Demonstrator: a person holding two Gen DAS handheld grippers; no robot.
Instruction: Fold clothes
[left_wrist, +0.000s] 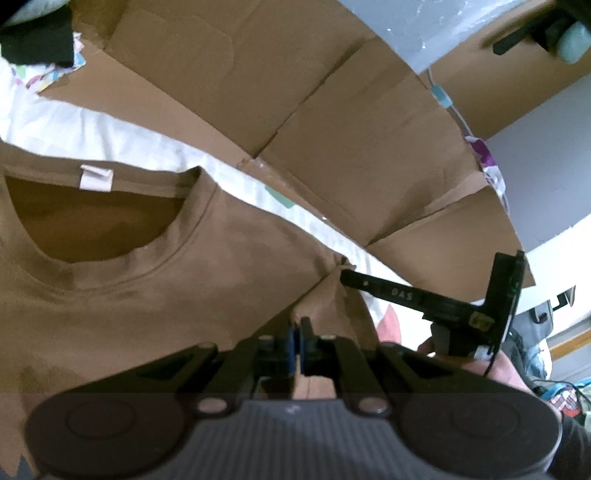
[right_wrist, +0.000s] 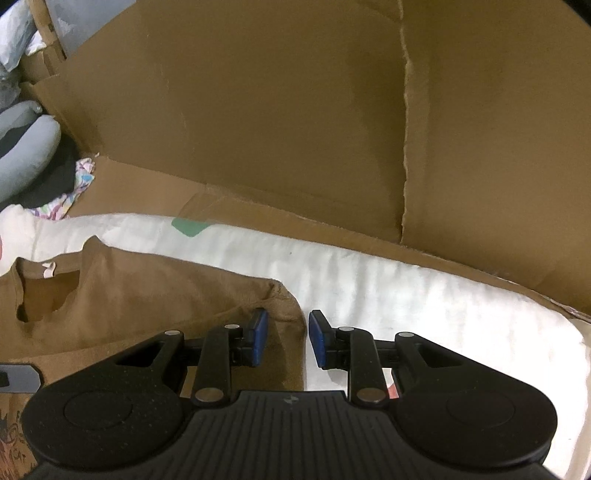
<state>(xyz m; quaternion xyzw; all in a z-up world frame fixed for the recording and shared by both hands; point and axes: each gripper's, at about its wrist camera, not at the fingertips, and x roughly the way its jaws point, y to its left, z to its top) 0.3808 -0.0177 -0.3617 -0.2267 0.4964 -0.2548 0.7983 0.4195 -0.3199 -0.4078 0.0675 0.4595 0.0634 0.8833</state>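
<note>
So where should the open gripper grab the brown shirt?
At the sleeve edge lying between its fingers, coming straight down from above: the shirt lies flat on the white sheet, so only an edge gives something to pinch. The right gripper already straddles it.

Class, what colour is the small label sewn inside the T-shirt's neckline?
White, against the brown T-shirt; the label shows best in the left wrist view.

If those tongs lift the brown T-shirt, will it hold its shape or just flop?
Probably flop: the brown T-shirt already bunches into soft folds where the left tongs pinch it. It looks thin and light, lying flat on the white sheet, so unheld parts would likely drape.
</note>
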